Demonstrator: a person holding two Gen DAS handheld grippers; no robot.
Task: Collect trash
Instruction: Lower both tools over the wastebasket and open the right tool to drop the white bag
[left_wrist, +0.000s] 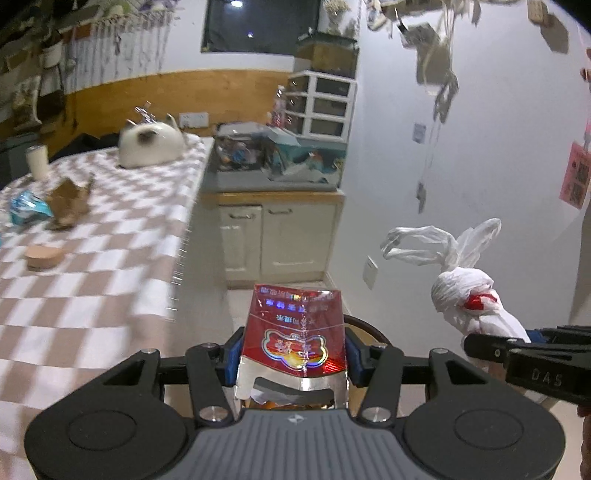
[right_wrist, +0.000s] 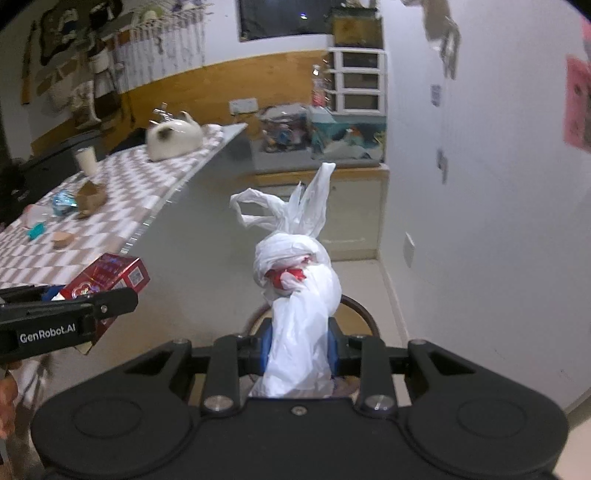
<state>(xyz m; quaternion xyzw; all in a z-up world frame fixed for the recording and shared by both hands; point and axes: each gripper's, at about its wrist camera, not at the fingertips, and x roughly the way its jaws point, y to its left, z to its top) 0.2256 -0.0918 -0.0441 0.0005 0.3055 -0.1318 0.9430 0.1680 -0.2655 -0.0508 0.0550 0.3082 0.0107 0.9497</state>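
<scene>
- You are at the carrying step: your left gripper (left_wrist: 293, 354) clamps a crumpled red foil-lined cigarette pack (left_wrist: 293, 332), and your right gripper (right_wrist: 299, 347) pinches a knotted white plastic bag (right_wrist: 295, 280).
- Both are in the air, beyond the checked table's (left_wrist: 92, 258) edge.
- Next, I judge, you need a bin; a dark ring (right_wrist: 364, 314) below may be one.
- Each item's long axis runs forward along its gripper's fingers, bag handles foremost.

Table (left_wrist: 110, 229) left, cabinet (left_wrist: 280, 236) behind — cat (left_wrist: 151, 146) on table.
</scene>
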